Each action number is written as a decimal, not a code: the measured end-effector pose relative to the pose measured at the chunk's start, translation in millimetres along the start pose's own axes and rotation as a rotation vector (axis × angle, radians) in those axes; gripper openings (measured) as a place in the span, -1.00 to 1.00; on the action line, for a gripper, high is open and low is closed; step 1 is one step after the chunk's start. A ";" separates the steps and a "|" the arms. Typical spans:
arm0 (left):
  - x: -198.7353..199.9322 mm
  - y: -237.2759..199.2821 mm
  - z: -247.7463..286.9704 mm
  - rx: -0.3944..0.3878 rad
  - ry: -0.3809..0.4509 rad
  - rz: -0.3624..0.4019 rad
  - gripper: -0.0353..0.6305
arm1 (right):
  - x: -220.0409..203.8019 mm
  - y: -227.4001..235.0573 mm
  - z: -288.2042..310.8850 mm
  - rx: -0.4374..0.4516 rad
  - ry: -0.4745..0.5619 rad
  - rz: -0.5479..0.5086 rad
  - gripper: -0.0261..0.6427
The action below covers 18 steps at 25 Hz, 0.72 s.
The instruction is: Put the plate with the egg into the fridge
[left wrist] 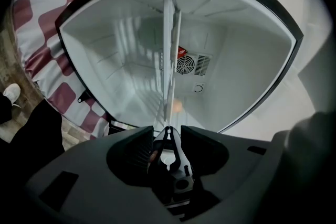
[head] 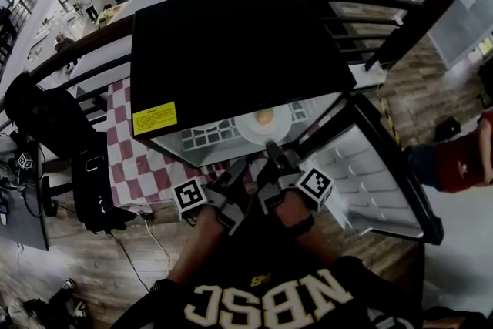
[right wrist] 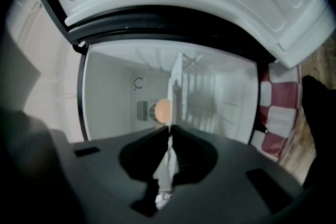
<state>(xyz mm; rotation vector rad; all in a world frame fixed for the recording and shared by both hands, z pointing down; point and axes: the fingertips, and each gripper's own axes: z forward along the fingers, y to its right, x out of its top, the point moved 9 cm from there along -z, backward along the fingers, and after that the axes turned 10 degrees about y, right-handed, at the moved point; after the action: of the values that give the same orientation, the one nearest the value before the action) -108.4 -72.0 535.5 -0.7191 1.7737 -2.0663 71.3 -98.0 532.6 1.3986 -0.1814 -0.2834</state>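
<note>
A small black fridge (head: 231, 42) stands with its door (head: 362, 173) swung open to the right. On its white shelf lies a white plate (head: 248, 129) with a brown egg (head: 264, 117) on it. My left gripper (head: 245, 164) and right gripper (head: 271, 146) both reach the plate's near rim. The left gripper view has the plate (left wrist: 168, 110) edge-on, running into the left gripper (left wrist: 168, 128), with the egg (left wrist: 177, 106) beside it. The right gripper (right wrist: 169, 127) is likewise shut on the thin white rim, and the egg (right wrist: 163, 110) sits just past its tips.
The fridge stands on a red-and-white checked cloth (head: 127, 158). A yellow label (head: 154, 118) is on the fridge's top edge. A black chair with a bag (head: 46, 119) is at the left, and a person in red (head: 462, 158) at the right. A fan grille (left wrist: 185, 64) is on the fridge's back wall.
</note>
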 end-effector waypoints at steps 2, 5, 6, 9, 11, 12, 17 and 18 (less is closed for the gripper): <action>0.1 -1.0 1.8 0.005 0.001 -0.003 -0.36 | 3.1 -0.4 4.5 -0.004 0.003 -0.001 -0.82; -0.2 -2.6 4.5 0.010 0.005 -0.010 -0.36 | 8.3 1.3 11.7 0.001 0.008 0.002 -0.82; -0.4 -2.9 5.5 0.012 0.006 -0.012 -0.36 | 9.7 0.3 13.9 0.002 0.008 0.000 -0.82; -1.5 -3.0 8.9 0.016 0.008 -0.021 -0.36 | 15.4 0.4 23.0 0.031 0.002 -0.017 -0.82; -3.3 -2.1 10.8 0.012 0.007 -0.033 -0.36 | 16.1 -3.8 28.1 0.036 -0.001 -0.013 -0.82; -4.8 -1.5 11.0 0.009 0.005 -0.037 -0.36 | 15.9 -6.5 30.2 0.034 -0.002 -0.010 -0.82; -5.6 1.0 7.9 0.001 0.015 -0.048 -0.36 | 18.5 -14.9 43.1 0.018 0.013 -0.073 -0.82; -4.4 1.2 6.4 0.000 0.021 -0.055 -0.36 | 18.8 -15.9 45.6 0.010 0.019 -0.093 -0.82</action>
<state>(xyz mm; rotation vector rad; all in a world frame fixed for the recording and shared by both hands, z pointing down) -101.3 -75.0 534.3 -0.7565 1.7847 -2.1167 74.6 -149.0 523.7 1.4214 -0.1021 -0.3460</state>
